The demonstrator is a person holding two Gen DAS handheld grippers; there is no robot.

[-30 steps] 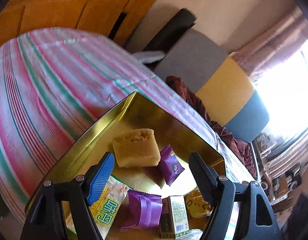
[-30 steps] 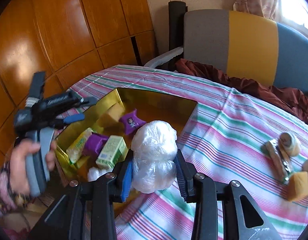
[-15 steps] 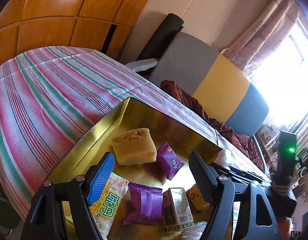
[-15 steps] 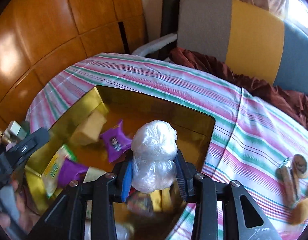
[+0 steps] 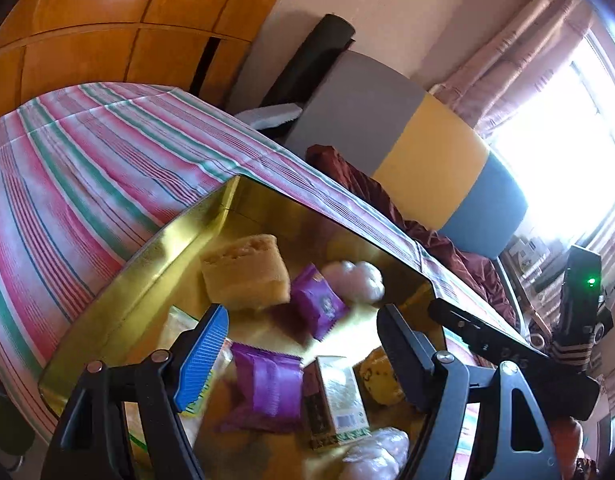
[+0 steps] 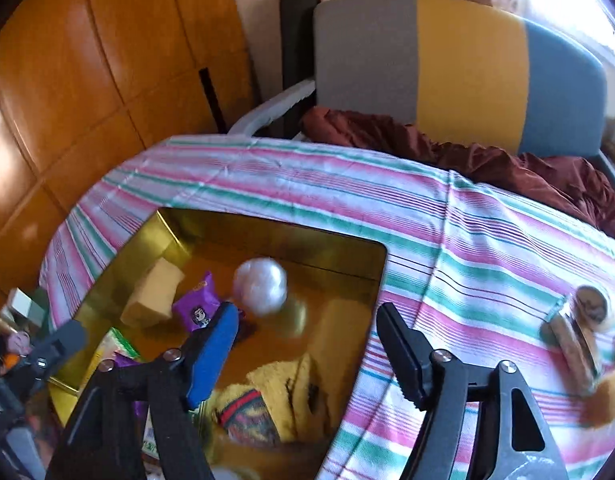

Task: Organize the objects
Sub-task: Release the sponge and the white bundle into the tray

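A striped tablecloth (image 6: 447, 216) in pink, green and white covers the table. Behind it stands a chair (image 6: 447, 60) with a backrest in three blocks — grey, yellow, blue — and dark red fabric (image 6: 487, 160) bunched on its seat. Orange wood panelling (image 6: 87, 60) lines the wall.

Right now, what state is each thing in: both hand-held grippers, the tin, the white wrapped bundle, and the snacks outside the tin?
Left hand-held gripper: open, empty, over the tin.
Right hand-held gripper: open, empty.
Gold tin: lidless, on the striped cloth, holding snacks.
White wrapped bundle: released, inside the tin, blurred.
Loose snacks: on the cloth outside the tin.
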